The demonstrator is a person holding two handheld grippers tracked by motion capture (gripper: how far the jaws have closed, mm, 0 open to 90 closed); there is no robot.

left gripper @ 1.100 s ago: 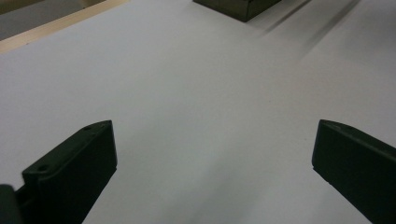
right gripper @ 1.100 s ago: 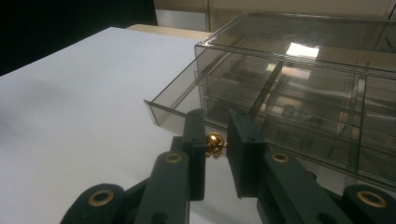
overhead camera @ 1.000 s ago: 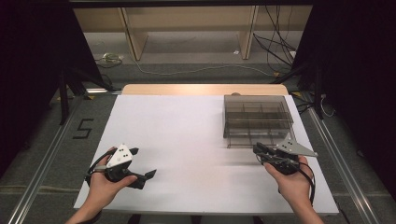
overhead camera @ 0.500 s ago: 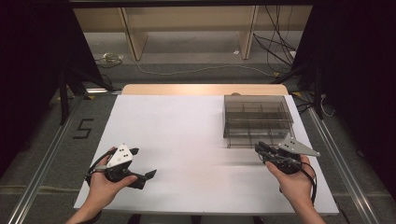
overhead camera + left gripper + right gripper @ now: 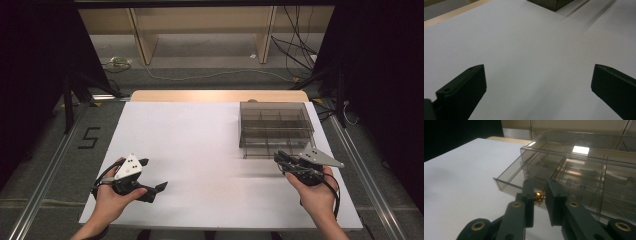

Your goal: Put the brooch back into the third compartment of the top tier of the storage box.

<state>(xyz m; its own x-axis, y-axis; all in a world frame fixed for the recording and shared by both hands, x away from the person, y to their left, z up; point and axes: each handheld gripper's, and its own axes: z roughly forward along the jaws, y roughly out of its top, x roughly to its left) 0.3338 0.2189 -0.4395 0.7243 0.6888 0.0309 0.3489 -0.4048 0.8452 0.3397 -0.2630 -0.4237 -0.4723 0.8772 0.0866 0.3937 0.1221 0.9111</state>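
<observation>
A small gold knob (image 5: pixel 539 197) is seen between the narrowly parted jaws of the right tool (image 5: pixel 540 195), on the front of a drawer (image 5: pixel 509 180) pulled partly out of the smoky clear drawer box (image 5: pixel 275 127); whether the pads are pressed on it cannot be told. The left tool (image 5: pixel 150 175) is held wide apart and empty, low over the white tabletop (image 5: pixel 200 145), well apart from the box. Nothing is placed between knob and jaws.

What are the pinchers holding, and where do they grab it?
The right gripper pinches a small gold ball by its sides near its fingers' tips. The left gripper holds nothing.
</observation>
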